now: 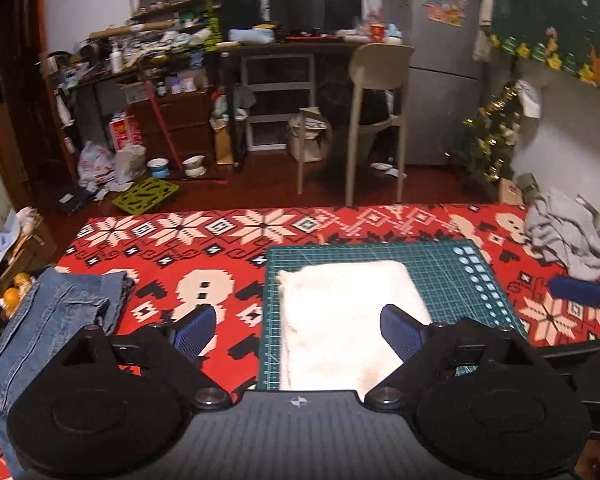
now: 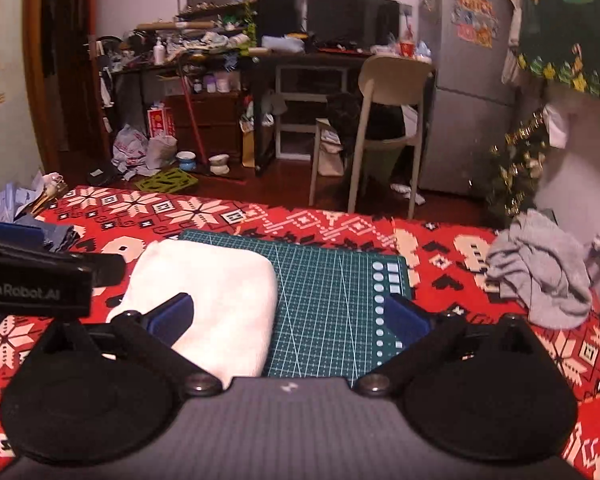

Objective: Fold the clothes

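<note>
A folded white garment (image 1: 340,316) (image 2: 216,300) lies flat on the green cutting mat (image 1: 452,276) (image 2: 328,292). My left gripper (image 1: 298,328) hovers over its near left part, jaws wide and open, nothing between the blue pads (image 1: 198,326). Over the mat's near edge my right gripper (image 2: 290,318) is open too; its left pad (image 2: 172,316) is over the garment's right side, gripping nothing. The left gripper's body (image 2: 36,280) shows at the left of the right wrist view. Folded jeans (image 1: 56,320) rest at the left, and a crumpled grey garment (image 1: 568,236) (image 2: 540,272) lies at the right.
A red patterned cloth (image 1: 204,256) (image 2: 460,248) covers the table. Beyond its far edge stand a beige chair (image 1: 376,116) (image 2: 388,128), a cluttered desk (image 1: 292,44), a fridge (image 2: 468,80) and a small tinsel tree (image 1: 492,136). Bags and bowls litter the floor at the left.
</note>
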### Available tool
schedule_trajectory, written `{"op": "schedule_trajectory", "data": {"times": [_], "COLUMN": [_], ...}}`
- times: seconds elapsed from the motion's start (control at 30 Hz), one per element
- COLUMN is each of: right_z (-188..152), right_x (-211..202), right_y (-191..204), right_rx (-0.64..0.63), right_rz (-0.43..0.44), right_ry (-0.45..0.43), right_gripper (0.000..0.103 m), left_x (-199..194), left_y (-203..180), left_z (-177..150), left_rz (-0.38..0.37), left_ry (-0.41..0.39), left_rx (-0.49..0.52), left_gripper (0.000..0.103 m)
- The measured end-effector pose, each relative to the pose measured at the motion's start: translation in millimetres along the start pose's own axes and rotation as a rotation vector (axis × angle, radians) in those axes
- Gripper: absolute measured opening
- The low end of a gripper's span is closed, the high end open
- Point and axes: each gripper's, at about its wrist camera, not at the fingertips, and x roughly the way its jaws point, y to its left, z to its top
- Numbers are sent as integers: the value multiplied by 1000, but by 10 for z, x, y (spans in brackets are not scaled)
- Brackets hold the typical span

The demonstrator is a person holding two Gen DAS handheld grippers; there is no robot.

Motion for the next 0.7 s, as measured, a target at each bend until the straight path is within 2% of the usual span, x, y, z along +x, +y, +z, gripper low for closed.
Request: {"op": "schedule_trajectory", "data": {"times": [0.1, 0.17, 0.27, 0.3, 0.37, 0.43, 0.7], "right_z": [37, 52, 42, 41, 49, 58, 47], "right_x": [-6, 7, 15, 17, 18, 22, -1], "right_y": [-27, -15, 39, 56, 85, 113, 198], "right_rx": [34, 34, 22, 21, 23, 24, 29], "right_rz": [41, 60, 62, 69, 87, 79, 57], "right_ry": [24, 37, 37, 40, 44, 45, 13], "right_gripper": [102, 102, 102, 100, 95, 95, 95], "left_x": [30, 58, 72, 81, 96, 99, 118], "left_y": [5, -8, -26, -27, 2, 39, 76], "left_z": [30, 48, 29, 12, -1, -7, 15], "left_rz": [-9, -3, 24, 30, 5, -18, -27], "left_ry": [37, 65, 81, 87, 96, 95, 118], "left_rx": [-4, 0, -19, -34, -65, -93, -105], "left_gripper": [89, 77, 70, 69, 58, 56, 44]}}
